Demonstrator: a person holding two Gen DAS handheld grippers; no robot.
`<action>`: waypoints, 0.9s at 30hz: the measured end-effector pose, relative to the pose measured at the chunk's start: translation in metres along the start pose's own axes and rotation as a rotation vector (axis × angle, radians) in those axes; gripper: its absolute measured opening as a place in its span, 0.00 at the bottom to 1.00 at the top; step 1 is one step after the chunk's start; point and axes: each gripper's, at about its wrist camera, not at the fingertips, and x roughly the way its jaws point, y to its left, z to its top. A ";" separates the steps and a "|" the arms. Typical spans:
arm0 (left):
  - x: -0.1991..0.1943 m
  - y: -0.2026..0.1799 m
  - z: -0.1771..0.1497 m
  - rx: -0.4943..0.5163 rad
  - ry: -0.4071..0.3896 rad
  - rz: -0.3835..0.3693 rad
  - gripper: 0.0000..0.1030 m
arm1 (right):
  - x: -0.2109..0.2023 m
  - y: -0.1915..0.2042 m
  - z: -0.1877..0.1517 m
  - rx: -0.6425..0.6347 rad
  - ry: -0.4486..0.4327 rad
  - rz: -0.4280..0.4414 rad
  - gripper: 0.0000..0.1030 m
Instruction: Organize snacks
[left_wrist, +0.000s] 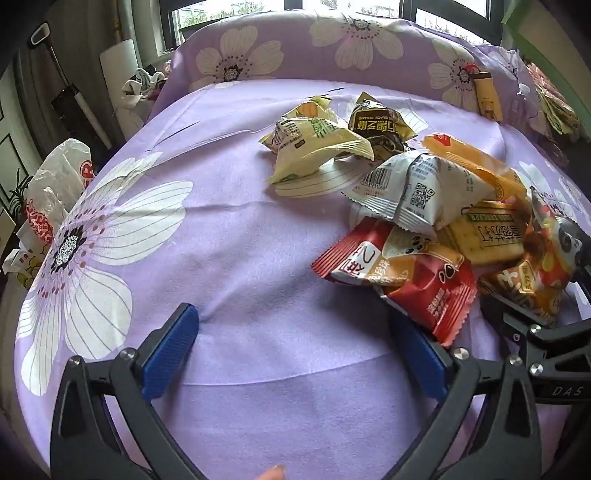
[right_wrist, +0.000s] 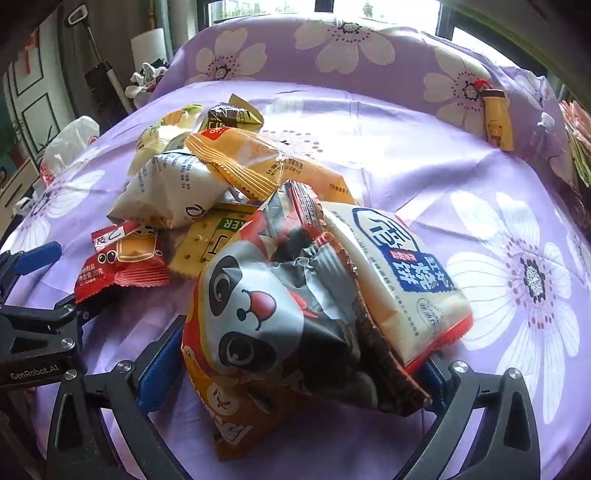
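Note:
A pile of snack packets lies on a purple flowered cloth (left_wrist: 229, 258). In the left wrist view my left gripper (left_wrist: 291, 347) is open; its right finger touches the edge of a red packet (left_wrist: 413, 284). Beyond lie a white packet (left_wrist: 413, 192), a pale green one (left_wrist: 314, 147) and a dark brown one (left_wrist: 376, 125). In the right wrist view my right gripper (right_wrist: 295, 358) is open around a panda-print packet (right_wrist: 266, 314) and a cream packet with blue label (right_wrist: 399, 269). The left gripper (right_wrist: 37, 291) shows at the left by the red packet (right_wrist: 118, 269).
A purple flowered pillow (left_wrist: 332, 48) rises behind the cloth. A yellow tube-shaped thing (left_wrist: 487, 96) leans on it at the right. A white plastic bag (left_wrist: 55, 192) stands off the left edge. More packets (left_wrist: 554, 103) lie at the far right.

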 end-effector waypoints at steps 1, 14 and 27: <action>0.000 0.000 0.000 -0.001 -0.001 0.000 1.00 | 0.000 0.000 0.000 0.004 0.001 0.005 1.00; 0.000 0.000 -0.001 -0.002 0.000 0.005 1.00 | 0.000 -0.001 0.000 0.006 0.001 0.008 0.99; -0.001 0.001 -0.001 -0.003 0.000 0.004 1.00 | 0.000 -0.001 0.000 0.006 0.001 0.008 0.99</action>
